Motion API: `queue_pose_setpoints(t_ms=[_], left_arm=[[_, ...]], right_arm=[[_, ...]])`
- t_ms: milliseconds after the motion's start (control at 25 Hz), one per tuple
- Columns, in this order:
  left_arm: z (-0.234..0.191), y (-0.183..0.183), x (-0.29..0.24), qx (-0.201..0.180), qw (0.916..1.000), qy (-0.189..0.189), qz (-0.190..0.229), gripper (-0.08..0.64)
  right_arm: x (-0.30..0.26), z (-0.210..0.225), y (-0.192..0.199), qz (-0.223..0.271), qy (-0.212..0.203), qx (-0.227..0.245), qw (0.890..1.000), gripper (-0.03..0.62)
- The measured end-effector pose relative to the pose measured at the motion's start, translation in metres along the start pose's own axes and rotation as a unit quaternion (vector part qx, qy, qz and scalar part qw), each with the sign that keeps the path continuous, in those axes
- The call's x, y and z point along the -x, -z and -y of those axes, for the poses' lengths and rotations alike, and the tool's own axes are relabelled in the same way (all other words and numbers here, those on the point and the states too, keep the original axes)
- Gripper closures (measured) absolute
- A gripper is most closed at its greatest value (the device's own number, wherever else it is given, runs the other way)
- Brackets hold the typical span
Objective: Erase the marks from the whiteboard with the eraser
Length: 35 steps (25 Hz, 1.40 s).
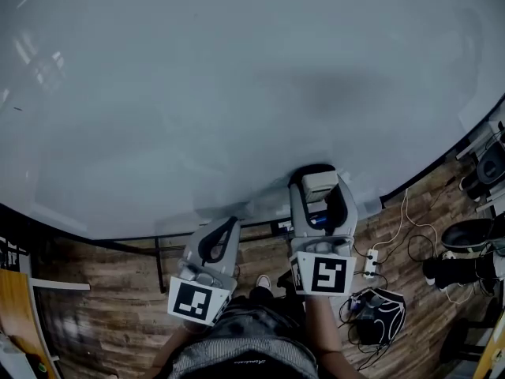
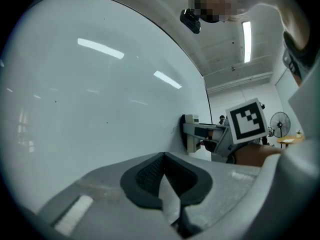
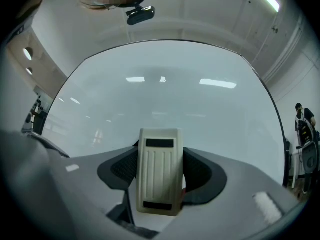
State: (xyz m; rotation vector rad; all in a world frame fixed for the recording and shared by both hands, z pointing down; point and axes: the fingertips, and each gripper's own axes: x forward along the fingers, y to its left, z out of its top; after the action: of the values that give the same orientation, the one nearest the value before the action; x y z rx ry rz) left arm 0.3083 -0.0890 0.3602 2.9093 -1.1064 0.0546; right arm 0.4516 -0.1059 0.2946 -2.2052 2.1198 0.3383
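Observation:
The whiteboard (image 1: 237, 93) fills most of the head view and looks nearly bare. My right gripper (image 1: 319, 200) is shut on a cream ribbed eraser (image 1: 318, 182), whose dark pad presses flat on the board near its lower edge. In the right gripper view the eraser (image 3: 159, 169) stands upright between the jaws of that gripper (image 3: 160, 179). The left gripper view shows the eraser (image 2: 190, 133) side-on, with a faint small mark (image 2: 174, 129) just beside it and a few tiny specks (image 2: 56, 102) farther off. My left gripper (image 1: 222, 239) is shut and empty, hanging below the board's edge.
Under the board runs a dark stand frame (image 1: 158, 263) over a wooden floor. A white power strip (image 1: 369, 263), cables and a black bag (image 1: 383, 310) lie at the right, with dark equipment (image 1: 473, 243) beyond. A person (image 3: 302, 119) stands far off at the right.

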Motion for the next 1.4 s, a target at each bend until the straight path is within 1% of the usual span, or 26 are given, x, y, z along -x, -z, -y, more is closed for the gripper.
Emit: queue_pose_setpoints(t_ms=[120,200,320,480,680,800,1000,1240,1400], left_arm=[[0.005,0.002,-0.008,0.018,0.9998,-0.013,-0.003,0.561],[0.004,0.002,-0.007,0.009,0.9998,-0.018,0.003,0.561],[0.003,0.003,-0.002,0.002,0.9995,-0.031,0.004,0.561],[0.0,0.011,0.004,0.018,0.9987,-0.047,-0.006,0.561],[-0.004,0.017,0.014,0.032,0.9975,-0.062,-0.006,0.561],[-0.014,0.016,0.024,0.034,0.9971,-0.068,-0.004,0.561],[-0.038,0.012,0.044,0.037,0.9972,-0.064,-0.003,0.561],[-0.077,0.017,0.071,0.046,0.9979,-0.045,-0.007,0.561],[-0.094,0.02,0.08,0.045,0.9984,-0.031,-0.01,0.561]], right_arm=[[-0.002,0.022,0.005,-0.004,0.005,-0.007,1.0,0.331],[-0.002,0.028,0.006,-0.006,0.005,-0.011,1.0,0.331],[-0.002,0.03,0.007,-0.005,0.0,-0.015,1.0,0.331],[0.0,0.029,0.008,-0.004,-0.002,-0.019,1.0,0.331],[-0.001,0.023,0.007,-0.007,-0.006,-0.024,1.0,0.331],[-0.002,0.012,0.005,-0.008,-0.007,-0.024,1.0,0.331],[-0.003,-0.014,-0.001,-0.009,0.002,-0.022,1.0,0.331],[-0.008,-0.056,-0.008,-0.007,0.021,-0.015,1.0,0.331],[-0.01,-0.075,-0.011,-0.007,0.03,-0.012,0.999,0.331]])
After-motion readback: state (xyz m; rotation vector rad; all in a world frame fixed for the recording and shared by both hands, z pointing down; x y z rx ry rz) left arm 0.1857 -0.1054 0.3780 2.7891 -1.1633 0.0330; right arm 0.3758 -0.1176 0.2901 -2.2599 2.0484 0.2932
